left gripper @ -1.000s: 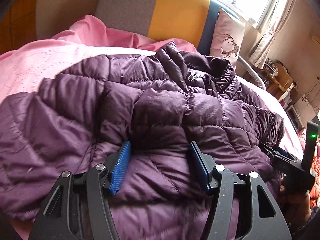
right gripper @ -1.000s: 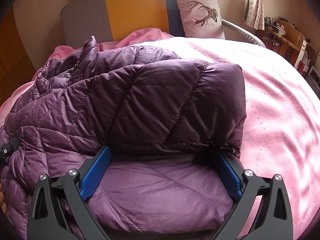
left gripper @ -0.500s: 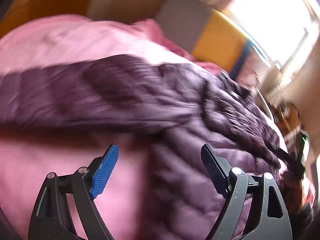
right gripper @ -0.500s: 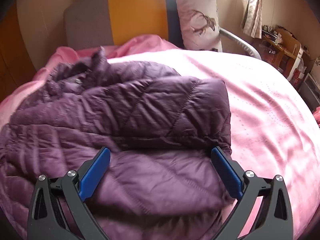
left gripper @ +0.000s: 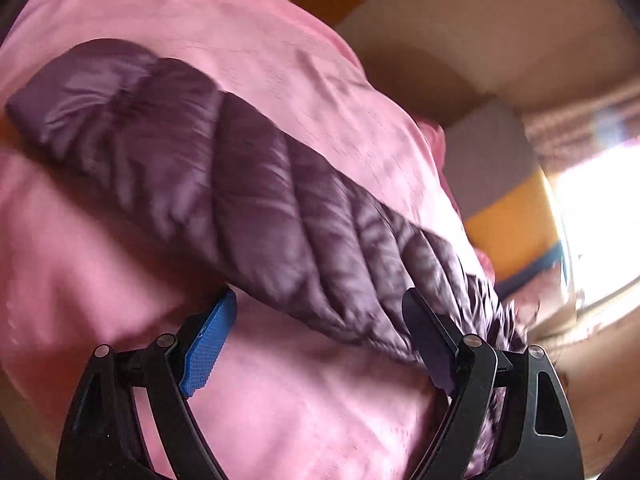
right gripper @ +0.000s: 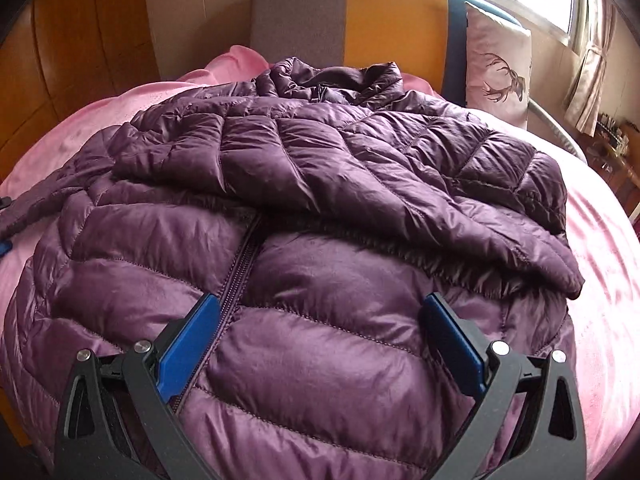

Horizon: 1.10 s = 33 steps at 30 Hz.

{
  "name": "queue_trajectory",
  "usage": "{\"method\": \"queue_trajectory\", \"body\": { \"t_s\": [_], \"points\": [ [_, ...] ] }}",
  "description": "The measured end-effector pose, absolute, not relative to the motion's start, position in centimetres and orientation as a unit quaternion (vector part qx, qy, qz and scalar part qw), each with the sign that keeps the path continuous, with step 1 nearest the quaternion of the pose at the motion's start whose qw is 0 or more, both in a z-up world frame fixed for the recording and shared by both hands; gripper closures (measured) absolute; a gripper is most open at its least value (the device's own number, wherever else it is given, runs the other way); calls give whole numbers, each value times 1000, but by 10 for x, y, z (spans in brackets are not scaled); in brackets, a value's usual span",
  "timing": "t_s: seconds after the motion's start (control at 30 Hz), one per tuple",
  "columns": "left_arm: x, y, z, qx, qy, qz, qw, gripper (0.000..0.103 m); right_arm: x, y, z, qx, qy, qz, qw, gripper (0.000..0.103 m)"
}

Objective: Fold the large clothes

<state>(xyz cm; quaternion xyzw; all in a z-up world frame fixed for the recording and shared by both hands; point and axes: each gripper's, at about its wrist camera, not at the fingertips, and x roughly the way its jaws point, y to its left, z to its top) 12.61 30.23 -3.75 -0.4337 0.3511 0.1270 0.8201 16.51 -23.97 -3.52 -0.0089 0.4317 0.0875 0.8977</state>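
The purple jacket [right gripper: 304, 208] lies on the pink bed [right gripper: 600, 280], front side up, with its zipper [right gripper: 240, 264] running toward the camera. One sleeve is already laid across the chest, and the collar points to the headboard [right gripper: 392, 12]. The other sleeve [left gripper: 208, 184] stretches out sideways over the blanket, as the left view shows.

The right gripper [right gripper: 320, 344] hangs just above the lower part of the jacket with its fingers [right gripper: 188, 344] spread wide, and they hold nothing. The left gripper [left gripper: 324, 344] is also wide open; it is near the place where the sleeve meets the body, and the cloth passes close to one finger, but I see no pinch on it.

I think several things can go wrong from here. The shell looks smooth and shiny, so if the fingers close on only the outer layer, the fabric may slip out during the lift. The padding is thick and springy, so a folded sleeve may open again when it is released. If the left gripper takes the sleeve too near the shoulder, the long end may hang down and drag the blanket into wrinkles. The left view is blurred, so the exact contact there is not certain.
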Motion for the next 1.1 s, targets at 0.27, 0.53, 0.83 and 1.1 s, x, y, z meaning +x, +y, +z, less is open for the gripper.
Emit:
{"method": "queue_trajectory", "body": {
  "t_s": [0.27, 0.53, 0.83, 1.1],
  "points": [
    [102, 327, -40, -466, 327, 121, 813, 20, 164, -246, -42, 15, 429, 97, 898, 2],
    [97, 356, -42, -512, 297, 126, 796, 20, 162, -249, -41, 20, 423, 100, 900, 2],
    [107, 395, -55, -544, 296, 194, 761, 76, 162, -249, -42, 20, 422, 100, 901, 2],
    [133, 352, 0, -427, 292, 155, 842, 91, 162, -249, -42, 22, 422, 102, 901, 2]
  ]
}}
